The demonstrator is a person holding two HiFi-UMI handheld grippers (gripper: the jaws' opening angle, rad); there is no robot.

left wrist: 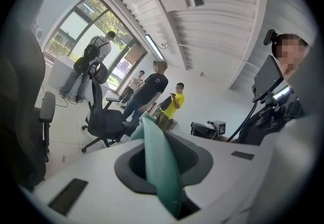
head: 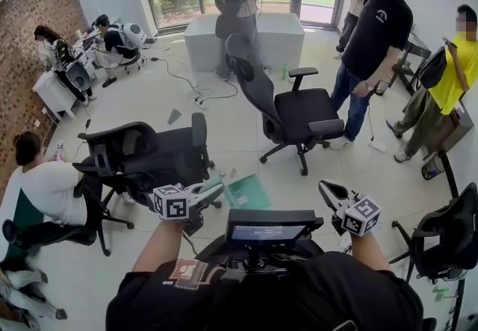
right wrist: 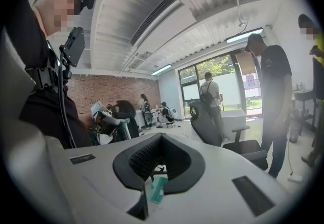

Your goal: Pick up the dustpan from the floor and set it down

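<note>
The teal dustpan (head: 250, 191) hangs off the floor in front of me, with my left gripper (head: 214, 190) shut on it. In the left gripper view its thin teal edge (left wrist: 152, 142) runs upright between the jaws, and the pads press on it from both sides. My right gripper (head: 326, 187) floats to the right, apart from the dustpan, its jaws drawn to a point with nothing between them. In the right gripper view a small piece of the teal dustpan (right wrist: 157, 190) shows through the slit below the jaws, further off.
A black office chair (head: 142, 154) stands close at the front left, another (head: 299, 113) ahead, a third (head: 448, 236) at the right. A seated person (head: 45, 187) is at the left. Two people (head: 377, 38) stand at the right. A white counter (head: 280, 38) is at the back.
</note>
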